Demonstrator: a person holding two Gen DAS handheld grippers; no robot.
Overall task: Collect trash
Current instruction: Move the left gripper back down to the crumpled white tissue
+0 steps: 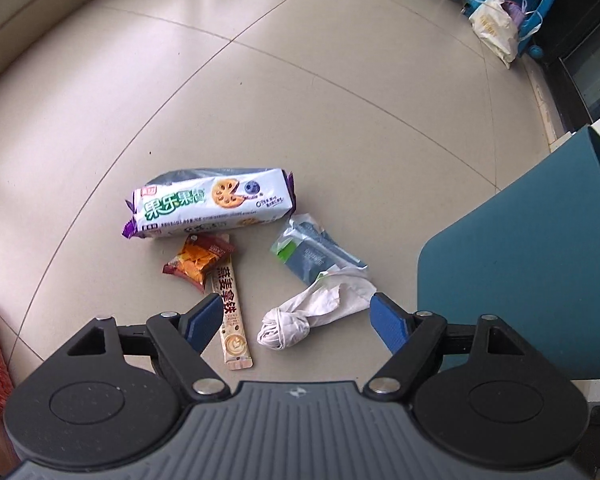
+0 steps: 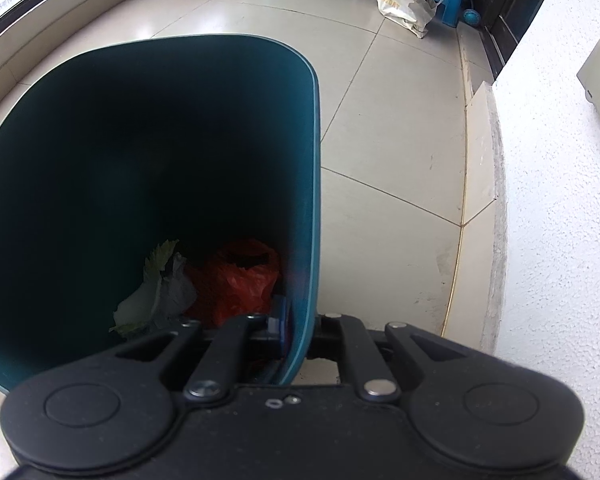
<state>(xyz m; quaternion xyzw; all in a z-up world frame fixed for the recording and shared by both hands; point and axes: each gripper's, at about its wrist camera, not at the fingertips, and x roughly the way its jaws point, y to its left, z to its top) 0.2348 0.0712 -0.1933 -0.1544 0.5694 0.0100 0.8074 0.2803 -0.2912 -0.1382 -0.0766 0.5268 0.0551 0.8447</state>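
Left wrist view: left claw (image 1: 296, 322) gapes wide and empty above the knotted tissue (image 1: 300, 320) on the floor; drop straight, straddling it. Right claw (image 2: 296, 332) pinches the bin (image 2: 220, 80) rim.

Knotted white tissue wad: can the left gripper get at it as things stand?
Probably yes. The left gripper is open, and the tissue wad lies on bare floor between its fingers, nothing covering it.
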